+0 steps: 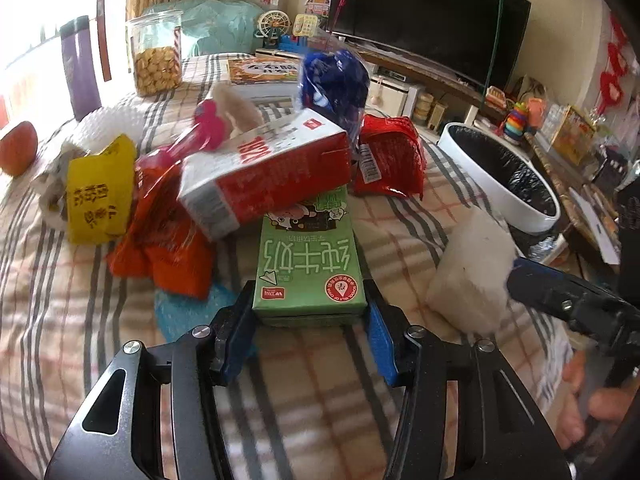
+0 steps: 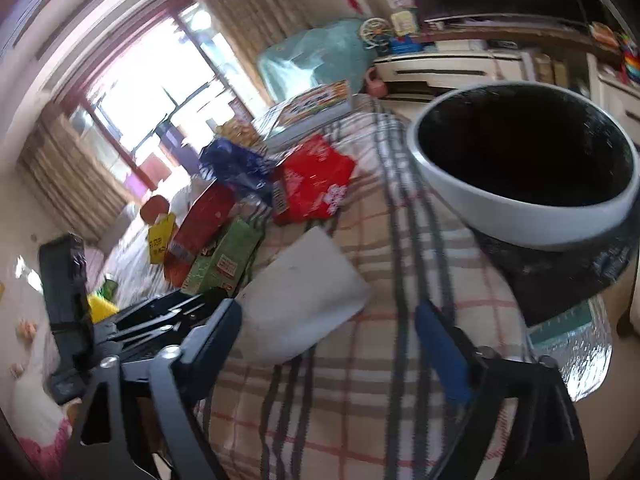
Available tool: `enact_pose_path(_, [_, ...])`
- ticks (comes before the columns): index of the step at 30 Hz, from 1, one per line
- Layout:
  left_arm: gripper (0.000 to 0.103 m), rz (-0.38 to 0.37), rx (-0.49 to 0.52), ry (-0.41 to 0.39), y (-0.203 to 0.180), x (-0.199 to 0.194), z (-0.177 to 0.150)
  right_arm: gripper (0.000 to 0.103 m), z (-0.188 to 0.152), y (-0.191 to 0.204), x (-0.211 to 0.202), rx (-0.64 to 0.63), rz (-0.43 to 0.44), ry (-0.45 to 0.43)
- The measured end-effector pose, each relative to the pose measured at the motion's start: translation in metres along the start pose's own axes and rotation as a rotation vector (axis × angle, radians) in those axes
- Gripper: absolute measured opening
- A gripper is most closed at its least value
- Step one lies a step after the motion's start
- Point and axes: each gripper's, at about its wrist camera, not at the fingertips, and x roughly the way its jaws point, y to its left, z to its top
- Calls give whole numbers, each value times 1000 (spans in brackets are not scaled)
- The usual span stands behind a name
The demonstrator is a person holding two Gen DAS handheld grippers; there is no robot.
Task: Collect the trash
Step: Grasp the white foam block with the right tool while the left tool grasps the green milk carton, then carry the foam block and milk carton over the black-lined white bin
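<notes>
A green milk carton lies on the plaid tablecloth with its near end between the blue pads of my left gripper, whose jaws stand around it and look just touching. A red and white carton leans on its far end. Around them lie a red packet, an orange-red wrapper, a yellow wrapper and a blue bag. A white block lies by my right gripper, which is open, its left finger touching the block. The white bin with a black liner stands at the right.
A cookie jar, a purple bottle, an orange and a box stand at the table's far side. A TV and a cluttered shelf are behind. The table edge runs beside the bin.
</notes>
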Motion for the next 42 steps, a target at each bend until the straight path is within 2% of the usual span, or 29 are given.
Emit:
enact_pose_path(2, [50, -14, -8, -6, 4, -8, -6, 100, 0, 10, 7, -71, -8, 25])
enact_pose_path(8, [50, -25, -4, -27, 11, -24, -19, 100, 0, 35, 29, -302, -99, 75])
enact_pose_path(10, [50, -26, -2, -33, 13, -25, -21, 97, 2, 37, 32, -343, -127, 52])
enact_pose_path(11, [50, -29, -2, -38, 13, -27, -21, 87, 3, 37, 32, -348, -133, 45])
enact_pose_path(12, [50, -31, -1, -42, 14, -28, -22, 82, 4, 36, 33, -341, -115, 47])
enact_pose_path(17, [50, -70, 15, -69, 7, -38, -17, 82, 5, 35, 21, -301, -94, 9])
enact_pose_path(22, [50, -110, 75, -89, -19, -42, -11, 82, 9, 21, -11, -223, -71, -62])
enact_pose_path(31, [50, -158, 146, -92, -57, -30, 5, 82, 26, -29, -53, -109, -127, -125])
enact_pose_path(42, [50, -188, 221, -91, -105, -8, 35, 82, 47, -80, -74, -35, -188, -133])
